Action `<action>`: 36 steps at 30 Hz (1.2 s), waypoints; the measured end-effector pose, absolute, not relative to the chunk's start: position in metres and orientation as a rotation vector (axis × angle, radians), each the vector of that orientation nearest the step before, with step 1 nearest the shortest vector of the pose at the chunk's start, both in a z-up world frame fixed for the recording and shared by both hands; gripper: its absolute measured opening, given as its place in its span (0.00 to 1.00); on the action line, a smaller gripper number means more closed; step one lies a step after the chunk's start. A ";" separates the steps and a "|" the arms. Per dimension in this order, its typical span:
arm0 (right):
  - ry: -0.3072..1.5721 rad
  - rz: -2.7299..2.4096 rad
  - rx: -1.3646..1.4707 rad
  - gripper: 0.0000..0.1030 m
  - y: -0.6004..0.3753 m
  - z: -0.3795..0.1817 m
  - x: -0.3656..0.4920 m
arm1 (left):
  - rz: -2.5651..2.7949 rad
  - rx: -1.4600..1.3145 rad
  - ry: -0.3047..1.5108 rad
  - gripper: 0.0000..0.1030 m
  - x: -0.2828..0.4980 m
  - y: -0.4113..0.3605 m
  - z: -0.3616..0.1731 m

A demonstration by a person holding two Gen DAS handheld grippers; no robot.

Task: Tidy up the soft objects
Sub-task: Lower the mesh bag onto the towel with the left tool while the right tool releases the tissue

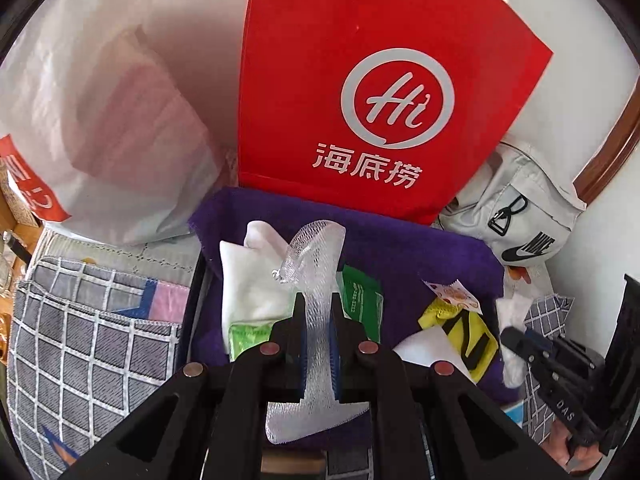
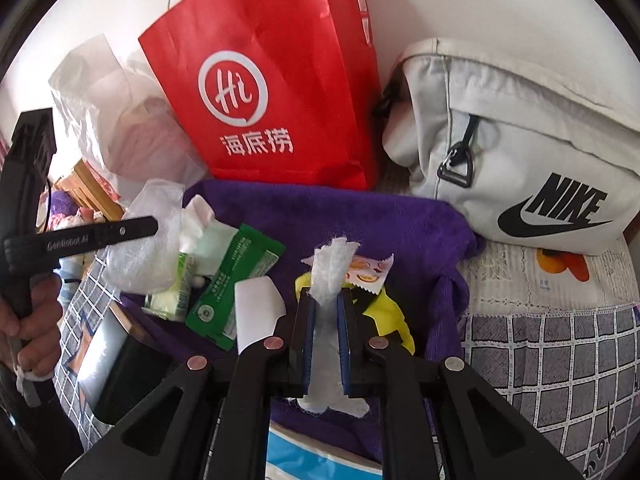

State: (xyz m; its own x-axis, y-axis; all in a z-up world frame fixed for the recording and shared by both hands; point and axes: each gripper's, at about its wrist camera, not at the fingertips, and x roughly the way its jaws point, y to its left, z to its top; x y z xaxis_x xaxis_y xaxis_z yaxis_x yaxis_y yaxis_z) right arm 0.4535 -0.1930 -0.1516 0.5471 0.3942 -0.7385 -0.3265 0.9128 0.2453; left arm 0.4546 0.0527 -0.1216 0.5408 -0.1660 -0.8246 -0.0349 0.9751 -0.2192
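A purple towel point(image 1: 404, 246) lines a dark tray and holds a white cloth point(image 1: 248, 280), a green packet point(image 1: 362, 294), a yellow and black piece point(image 1: 464, 326) and a small printed wrapper point(image 1: 452, 292). My left gripper point(image 1: 318, 310) is shut on a strip of white mesh netting point(image 1: 316, 256) that sticks up above the towel. In the right wrist view my right gripper point(image 2: 328, 306) is shut on a strip of white fibrous wadding point(image 2: 334, 262) over the same purple towel point(image 2: 360, 216). At that view's left, the left gripper point(image 2: 150, 226) carries the netting point(image 2: 140, 252).
A red paper bag point(image 1: 360, 80) stands behind the towel, a white plastic bag point(image 1: 100, 120) to its left and a white Nike bag point(image 2: 520, 152) to its right. A grey checked cloth point(image 1: 80, 340) covers the surface on both sides. A hand point(image 2: 32, 320) grips the left tool.
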 end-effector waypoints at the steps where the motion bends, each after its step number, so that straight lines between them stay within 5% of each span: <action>1: 0.902 0.430 0.081 0.12 -0.193 -0.154 0.455 | -0.080 -0.220 0.999 0.09 0.457 0.052 -0.124; 18: 0.978 0.457 0.094 0.13 -0.182 -0.185 0.469 | -0.126 -0.255 1.018 0.09 0.472 0.055 -0.149; 22: 0.988 0.462 0.100 0.39 -0.183 -0.187 0.472 | -0.139 -0.281 1.034 0.09 0.474 0.055 -0.154; 25: 0.978 0.480 0.136 0.42 -0.188 -0.184 0.471 | -0.138 -0.292 1.038 0.09 0.474 0.057 -0.155; 30: 0.953 0.444 0.187 0.45 -0.200 -0.176 0.471 | -0.121 -0.293 1.037 0.18 0.474 0.058 -0.152; 32: 0.952 0.451 0.198 0.46 -0.204 -0.172 0.469 | -0.105 -0.287 1.039 0.33 0.473 0.057 -0.150; 36: 0.911 0.423 0.160 0.46 -0.203 -0.154 0.459 | -0.072 -0.260 1.023 0.39 0.466 0.058 -0.140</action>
